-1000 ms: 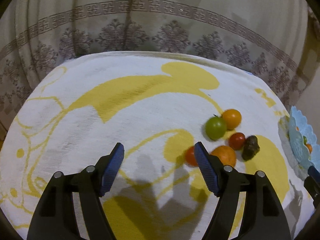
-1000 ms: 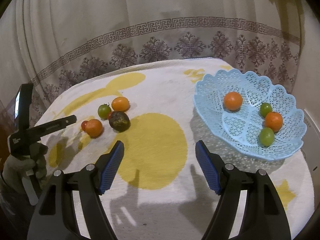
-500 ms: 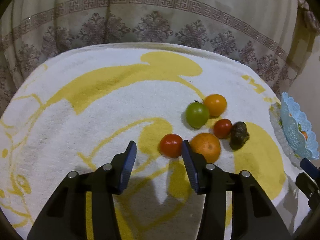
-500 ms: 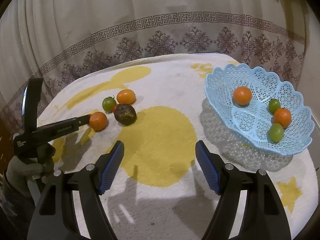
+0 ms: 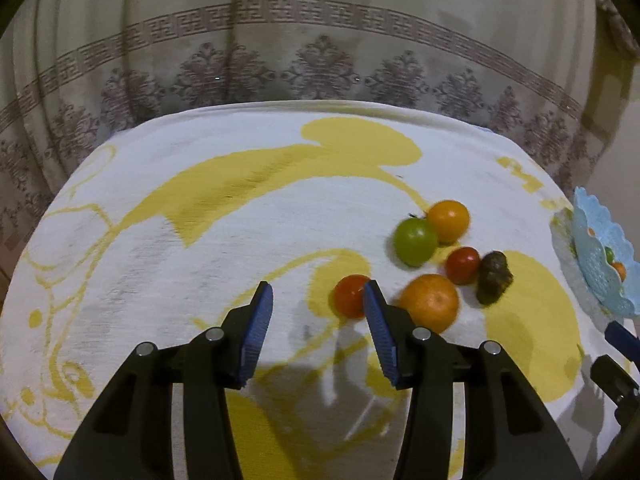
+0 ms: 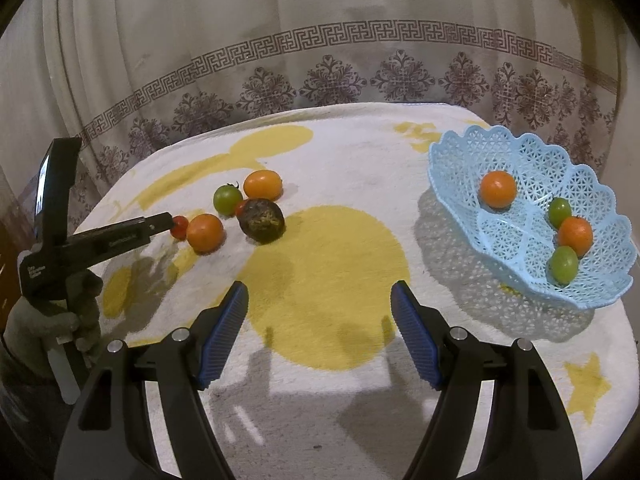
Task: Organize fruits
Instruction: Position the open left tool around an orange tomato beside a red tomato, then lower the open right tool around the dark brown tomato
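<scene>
Since half a second earlier, the left gripper [image 5: 316,304] has slid slightly leftward, so the small red tomato [image 5: 349,295] now sits half hidden behind the right finger's pad instead of lying in the gap. Its jaws stand apart with nothing between them, narrow enough for so small a fruit; the likely aim is to line the gap up on that tomato, which is the nearest of the loose cluster. Just beside it on the white-and-yellow towel [image 5: 200,248] lies a large orange [image 5: 430,306], with a second red tomato [image 5: 462,265], a dark wrinkled fruit [image 5: 494,278], a green tomato [image 5: 414,241] and a smaller orange fruit [image 5: 448,220] behind. Because they crowd together, a sideways nudge could roll them. The right gripper [image 6: 320,336] hovers wide apart and empty over the yellow circle, well clear of the fruit, probably waiting. The blue lattice basket [image 6: 452,160] on the towel's right side already holds two oranges and two green fruits, so roughly half the sorting looks done.
</scene>
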